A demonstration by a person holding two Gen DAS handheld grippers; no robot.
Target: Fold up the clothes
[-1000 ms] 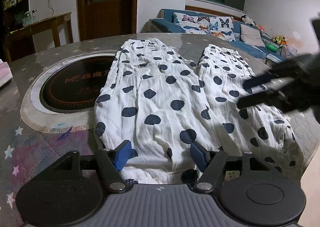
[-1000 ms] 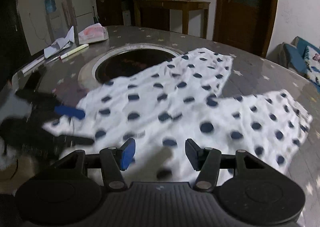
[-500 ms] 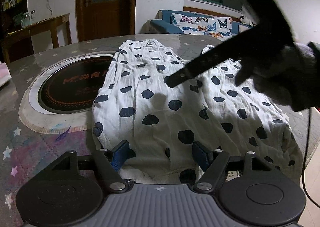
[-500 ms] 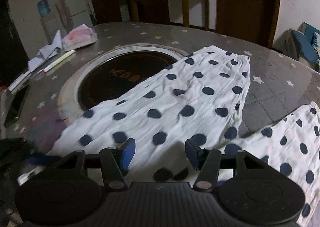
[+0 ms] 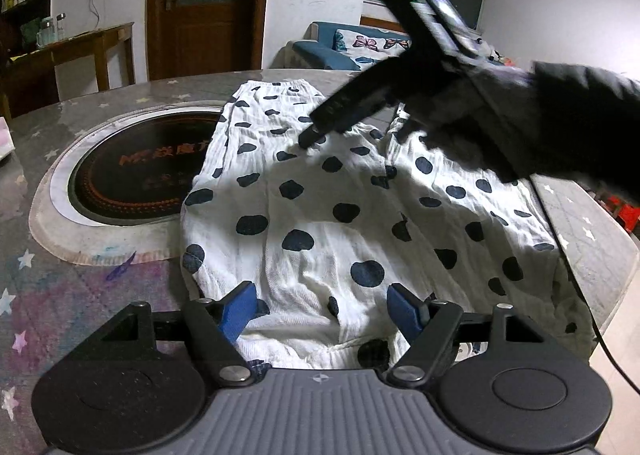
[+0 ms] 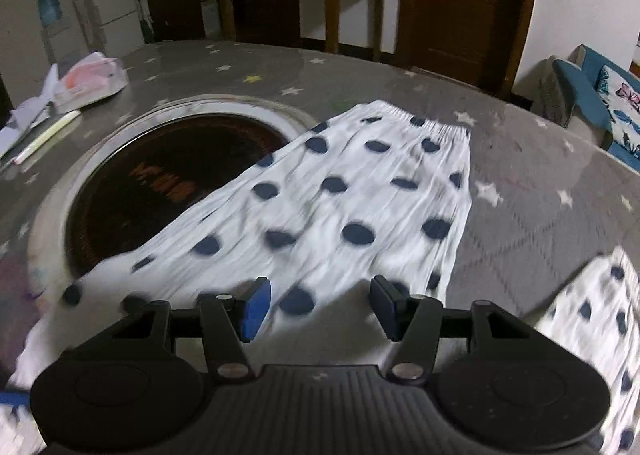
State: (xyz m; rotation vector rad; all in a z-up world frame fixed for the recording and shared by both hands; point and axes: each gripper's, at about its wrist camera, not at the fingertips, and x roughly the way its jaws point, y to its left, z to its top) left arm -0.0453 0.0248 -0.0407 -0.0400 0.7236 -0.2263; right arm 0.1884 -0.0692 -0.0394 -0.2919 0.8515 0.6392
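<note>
Still setup: dotted trousers [image 5: 320,215] lie flat on the table [image 5: 60,287], waist nearest. Left gripper [image 5: 320,311] at the waistband, jaws just widening, gripping nothing. Right gripper [image 6: 320,309] apart, empty, above one leg. Next: clamp an edge, fold over.

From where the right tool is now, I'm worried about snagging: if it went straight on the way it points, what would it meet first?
Most likely the polka-dot trousers: the right tool points down at the left leg's cloth. Its jaws are open and empty. How much gap remains is unclear.
</note>
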